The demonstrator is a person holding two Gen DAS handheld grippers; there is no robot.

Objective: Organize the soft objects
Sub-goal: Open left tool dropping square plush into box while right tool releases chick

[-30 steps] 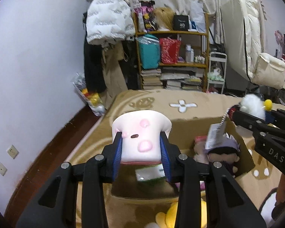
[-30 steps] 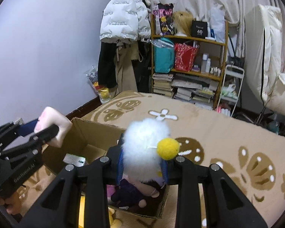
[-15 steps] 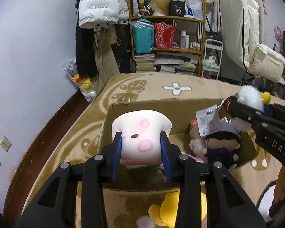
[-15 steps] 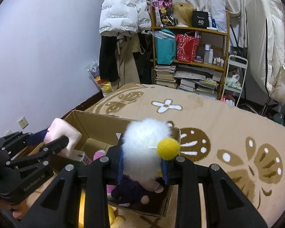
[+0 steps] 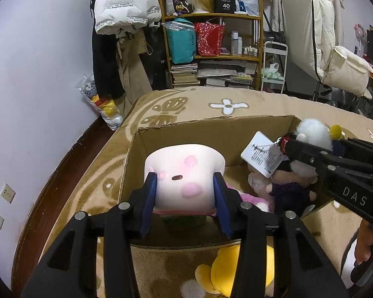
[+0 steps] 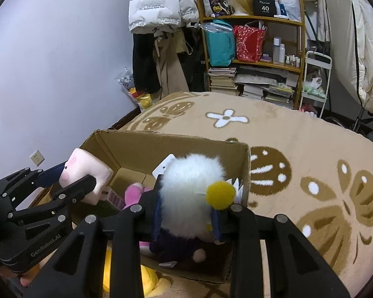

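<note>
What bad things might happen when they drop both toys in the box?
The left gripper holds the pink toy and the right gripper holds the fluffy white toy close together over the cardboard box, so the two may bump. The white toy hangs near the box's right wall and might fall outside. Its paper tag could snag.

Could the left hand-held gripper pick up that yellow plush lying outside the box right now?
Probably not yet. The left hand-held gripper is shut on the pink-and-white plush over the cardboard box, so its fingers are full. The yellow plush lies uncovered on the blanket below, reachable once that toy is dropped.
</note>
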